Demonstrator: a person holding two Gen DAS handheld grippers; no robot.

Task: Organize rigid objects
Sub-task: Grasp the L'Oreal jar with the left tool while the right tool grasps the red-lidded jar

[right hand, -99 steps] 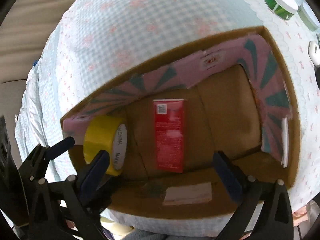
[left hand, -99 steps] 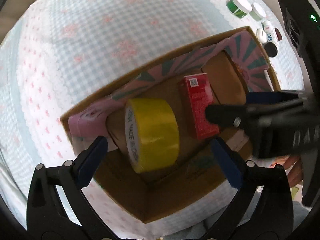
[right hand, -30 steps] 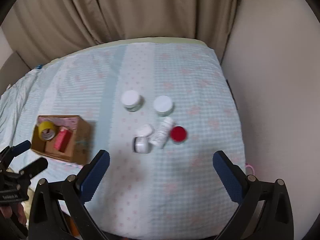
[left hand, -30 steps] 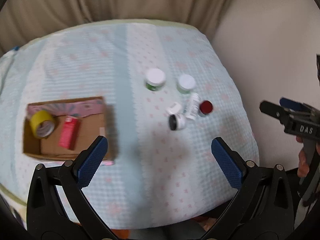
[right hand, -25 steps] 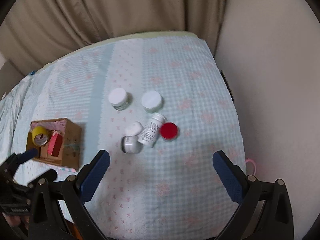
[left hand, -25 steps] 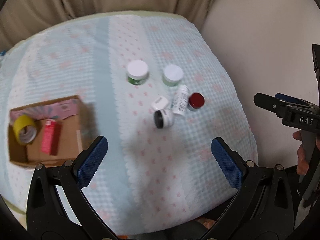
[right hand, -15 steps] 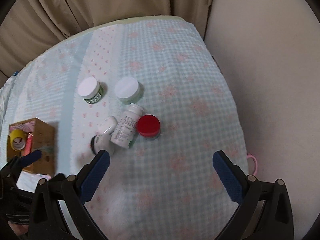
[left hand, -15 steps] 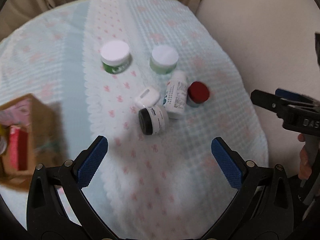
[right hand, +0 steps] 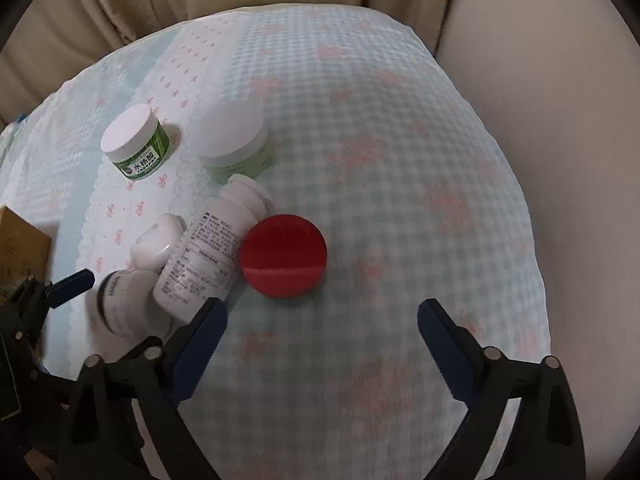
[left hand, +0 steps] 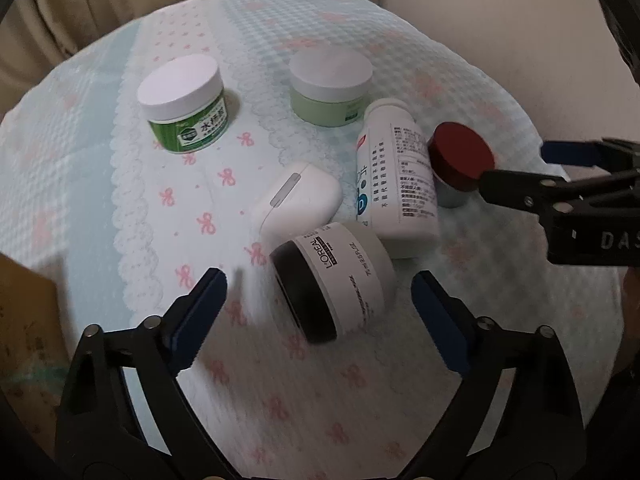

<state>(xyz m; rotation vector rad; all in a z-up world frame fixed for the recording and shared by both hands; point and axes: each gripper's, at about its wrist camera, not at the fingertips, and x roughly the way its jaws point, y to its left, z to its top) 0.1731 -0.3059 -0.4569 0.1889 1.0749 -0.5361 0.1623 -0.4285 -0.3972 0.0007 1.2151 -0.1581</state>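
Right now my left gripper (left hand: 316, 304) hangs wide open and empty, with the L'Oreal jar (left hand: 334, 280) lying on its side just ahead of it, between the two blue pads, black lid turned toward my left pad. My right gripper (right hand: 322, 334) is spread just as wide and holds nothing; the red-capped jar (right hand: 283, 258) stands a little ahead of it, roughly centred in the gap.

As I judge it, the step in hand is a reach for the next pieces to carry over to the cardboard box (left hand: 24, 320), which sits off to the far left of my left gripper. The jar on its side is round and will want to roll, so I should bring the pads down on either side of its white body, not the lid edge, and close squarely across the widest part. It lies touching the white pill bottle (left hand: 394, 184) ahead and to the right, and the white earbud case (left hand: 298, 200) sits just beyond it, so a sloppy approach could shove both. Coming in low and straight should keep the neighbours still.

For the right side, the red cap is broad and the jar stands upright, with the pill bottle touching or nearly touching on its left. I would drop the pads below the cap onto the body, if they reach.

Farther ahead, the green-labelled jar (left hand: 184, 104) and the pale green jar (left hand: 330, 86) stand upright, well clear of both grippers.
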